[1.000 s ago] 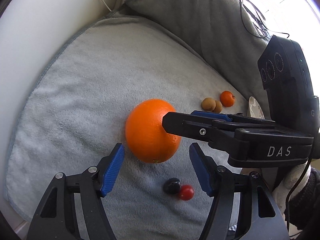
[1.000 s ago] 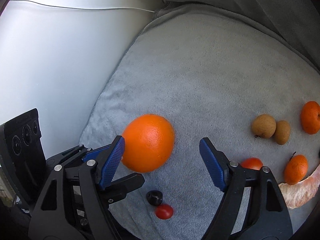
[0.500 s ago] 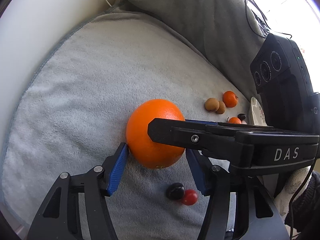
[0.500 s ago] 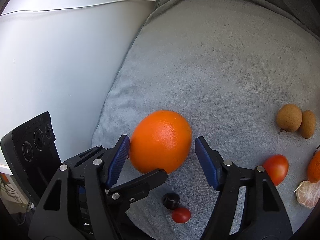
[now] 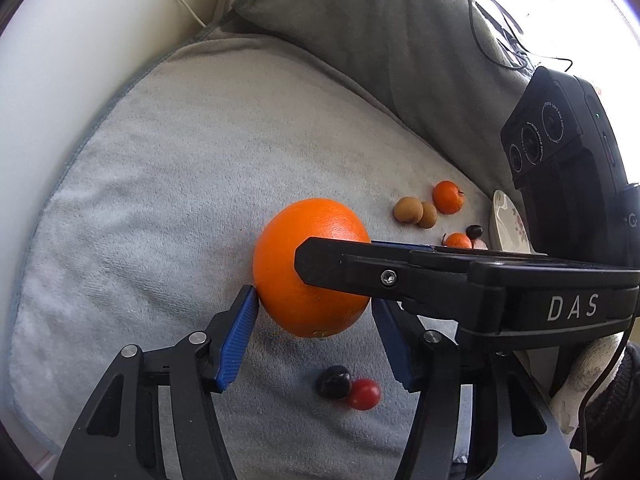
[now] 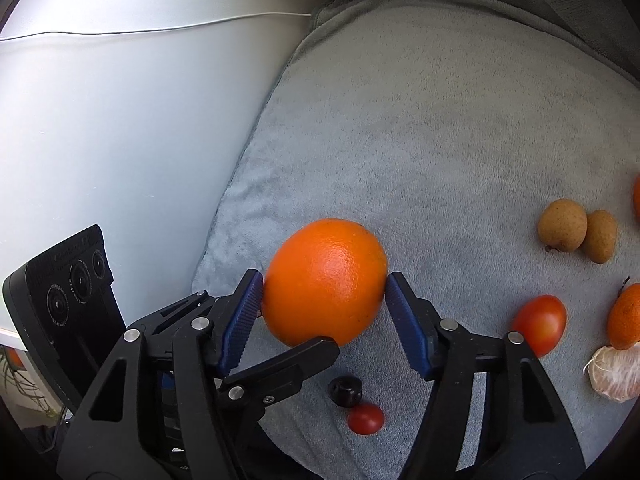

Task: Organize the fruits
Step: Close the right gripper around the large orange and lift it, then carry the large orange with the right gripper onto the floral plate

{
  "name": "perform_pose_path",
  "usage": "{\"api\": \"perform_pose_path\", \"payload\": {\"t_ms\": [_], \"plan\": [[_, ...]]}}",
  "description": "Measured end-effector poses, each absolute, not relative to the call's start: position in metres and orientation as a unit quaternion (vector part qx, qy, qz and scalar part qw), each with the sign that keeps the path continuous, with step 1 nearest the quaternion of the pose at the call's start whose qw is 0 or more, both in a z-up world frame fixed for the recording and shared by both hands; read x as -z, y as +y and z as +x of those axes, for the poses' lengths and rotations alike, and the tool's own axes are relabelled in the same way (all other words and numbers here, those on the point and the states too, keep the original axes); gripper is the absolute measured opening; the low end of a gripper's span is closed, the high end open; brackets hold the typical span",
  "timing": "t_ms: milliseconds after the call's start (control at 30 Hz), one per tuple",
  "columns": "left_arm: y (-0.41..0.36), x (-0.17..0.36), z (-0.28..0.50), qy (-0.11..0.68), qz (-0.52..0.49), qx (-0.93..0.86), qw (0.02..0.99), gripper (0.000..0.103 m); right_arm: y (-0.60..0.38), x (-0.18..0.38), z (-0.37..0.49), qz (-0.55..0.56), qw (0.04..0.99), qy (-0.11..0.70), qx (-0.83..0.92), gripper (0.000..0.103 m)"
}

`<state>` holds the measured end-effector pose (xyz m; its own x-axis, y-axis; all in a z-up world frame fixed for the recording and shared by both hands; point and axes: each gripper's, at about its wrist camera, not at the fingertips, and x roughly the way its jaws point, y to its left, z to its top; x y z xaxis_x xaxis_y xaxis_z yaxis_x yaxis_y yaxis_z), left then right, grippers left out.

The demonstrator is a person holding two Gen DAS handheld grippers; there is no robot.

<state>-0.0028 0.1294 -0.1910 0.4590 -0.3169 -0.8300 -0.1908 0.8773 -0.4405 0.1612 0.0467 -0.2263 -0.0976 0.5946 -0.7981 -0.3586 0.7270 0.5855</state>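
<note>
A large orange (image 5: 304, 240) sits on the grey towel (image 5: 160, 200), gripped from two sides. My left gripper (image 5: 314, 304) is shut on it, both blue pads touching its lower flanks. My right gripper (image 6: 325, 284) is shut on the same orange (image 6: 324, 280), its pads pressed against the left and right sides. In the left wrist view one black finger (image 5: 340, 268) of the right gripper crosses the front of the fruit. Whether the orange rests on the towel or hangs just above it I cannot tell.
A dark grape (image 6: 345, 390) and a cherry tomato (image 6: 365, 418) lie just below the orange. To the right are two longans (image 6: 562, 230), a tomato (image 6: 540, 322), small mandarins (image 5: 448, 197), a peeled mandarin (image 6: 616, 372) and a plate (image 5: 506, 220). A grey cushion (image 5: 380, 40) rises behind.
Both grippers have drawn their jaws in until the pads touch the orange. The right gripper has moved nearer and now straddles the fruit squarely.
</note>
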Motion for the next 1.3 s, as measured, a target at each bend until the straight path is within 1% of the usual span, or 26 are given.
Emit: {"api": "perform_pose_path", "payload": {"t_ms": [367,700,1300], "plan": [[0.089,0.178,0.021,0.513,-0.218,0.076,0.827,0.058,-0.015,0.197,0.169,0.114,0.693,0.631,-0.331,0.066],[0.037,0.169,0.043,0.508,-0.190,0.126,0.831,0.058,-0.079,0.175,0.166,0.143,0.720,0.613,-0.292,0.066],[-0.088,0.163,0.091,0.513,-0.144,0.226,0.816,0.058,-0.214,0.156,0.154,0.202,0.761,0.583,-0.200,0.066]]}}
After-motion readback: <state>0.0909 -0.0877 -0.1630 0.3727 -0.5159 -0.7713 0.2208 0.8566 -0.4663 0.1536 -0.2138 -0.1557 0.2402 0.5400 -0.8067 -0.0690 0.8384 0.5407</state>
